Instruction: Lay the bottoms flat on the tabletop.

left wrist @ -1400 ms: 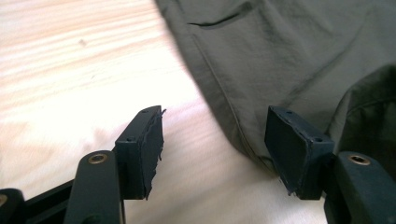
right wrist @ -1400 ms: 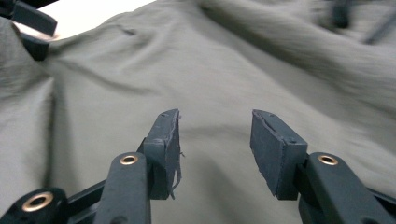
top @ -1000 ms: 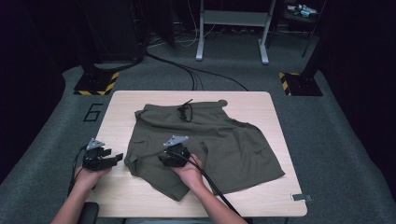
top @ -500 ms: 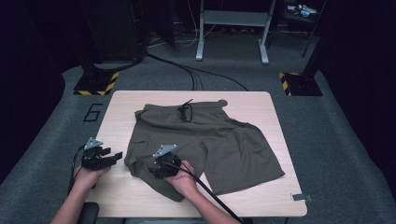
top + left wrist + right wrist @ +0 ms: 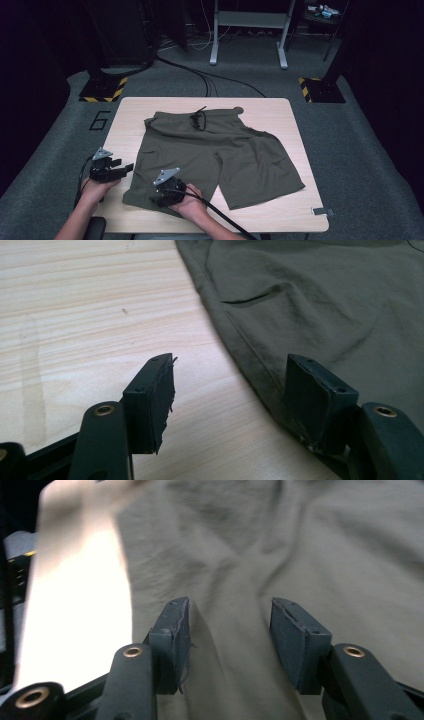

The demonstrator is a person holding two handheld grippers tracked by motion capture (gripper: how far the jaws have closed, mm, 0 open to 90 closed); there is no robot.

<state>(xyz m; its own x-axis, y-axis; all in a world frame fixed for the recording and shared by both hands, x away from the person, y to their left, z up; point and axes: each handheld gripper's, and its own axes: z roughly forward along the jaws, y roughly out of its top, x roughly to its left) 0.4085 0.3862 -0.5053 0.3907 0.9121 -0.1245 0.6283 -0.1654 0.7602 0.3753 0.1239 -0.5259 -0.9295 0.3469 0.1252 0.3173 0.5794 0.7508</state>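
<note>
High view: a pair of olive-green shorts (image 5: pixel 220 155) lies spread flat on a light wooden table (image 5: pixel 280 112), waistband and dark drawstring (image 5: pixel 198 117) toward the far edge, the two legs fanning toward the near edge. On the grey floor to the left of the table a large "6" (image 5: pixel 99 120) is marked, and a small grey tag (image 5: pixel 321 211) sits at the table's near right corner; whatever is on it is too small to read.

The left gripper (image 5: pixel 120 170) rests on bare wood just beside the shorts' left edge. In the left gripper view its jaws stand well apart with nothing between them; the hem of the shorts (image 5: pixel 320 305) runs up close to the right-hand jaw.

The right gripper (image 5: pixel 157 195) sits over the near end of the left leg. In the blurred right gripper view its jaws, which have just been opening, stand apart above the fabric (image 5: pixel 300 550) without clamping it.
</note>
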